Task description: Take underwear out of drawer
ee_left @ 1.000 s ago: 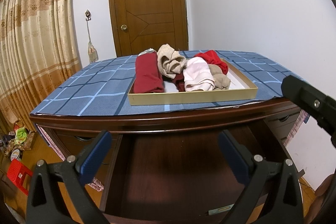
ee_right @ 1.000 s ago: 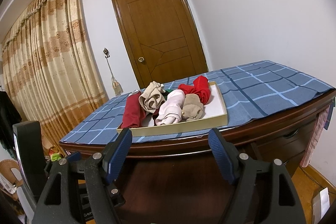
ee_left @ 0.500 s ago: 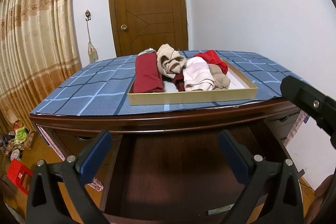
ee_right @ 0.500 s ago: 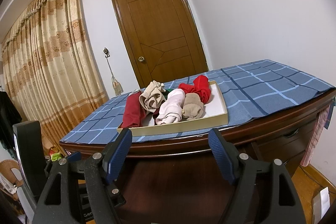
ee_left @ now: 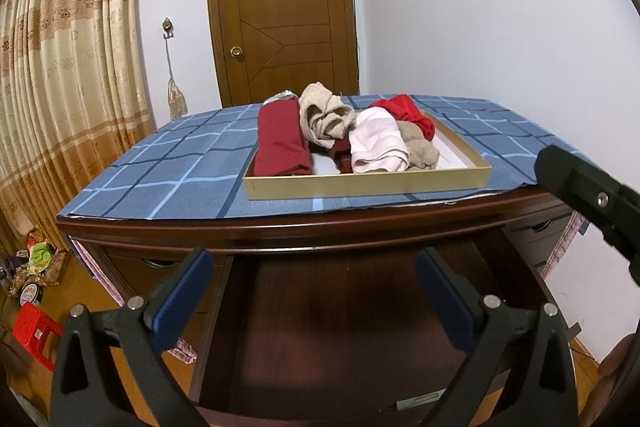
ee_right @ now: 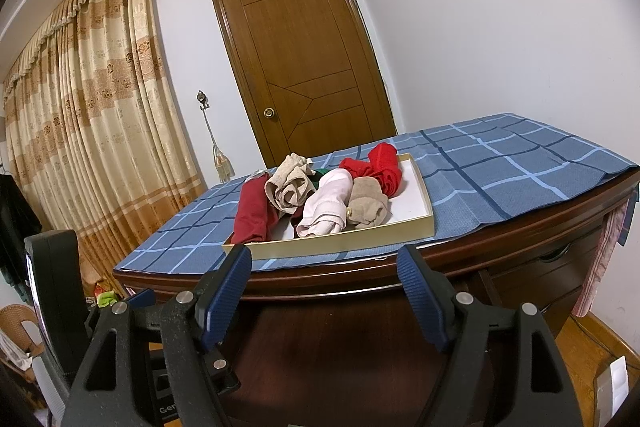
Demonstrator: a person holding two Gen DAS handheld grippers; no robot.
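Note:
A shallow tan tray (ee_left: 360, 183) (ee_right: 360, 239) sits on the desk's blue checked cloth (ee_left: 168, 171) (ee_right: 512, 171). It holds several pieces of rolled underwear: dark red (ee_left: 280, 141) (ee_right: 252, 213), beige (ee_left: 324, 117) (ee_right: 290, 185), pink (ee_left: 378, 141) (ee_right: 326, 207), tan (ee_left: 418, 149) (ee_right: 366, 203) and bright red (ee_left: 404, 109) (ee_right: 380, 163). The dark wooden drawer (ee_left: 340, 327) (ee_right: 340, 347) below the desktop stands open and shows a bare bottom. My left gripper (ee_left: 316, 291) is open and empty above the drawer. My right gripper (ee_right: 324, 283) is open and empty in front of the desk edge.
A small label or card (ee_left: 418, 399) lies at the drawer's front. A wooden door (ee_left: 280, 7) and curtains (ee_left: 60, 67) stand behind the desk. Side drawers (ee_right: 560, 267) flank the open one. A red stool (ee_left: 34, 331) and clutter lie on the floor at left.

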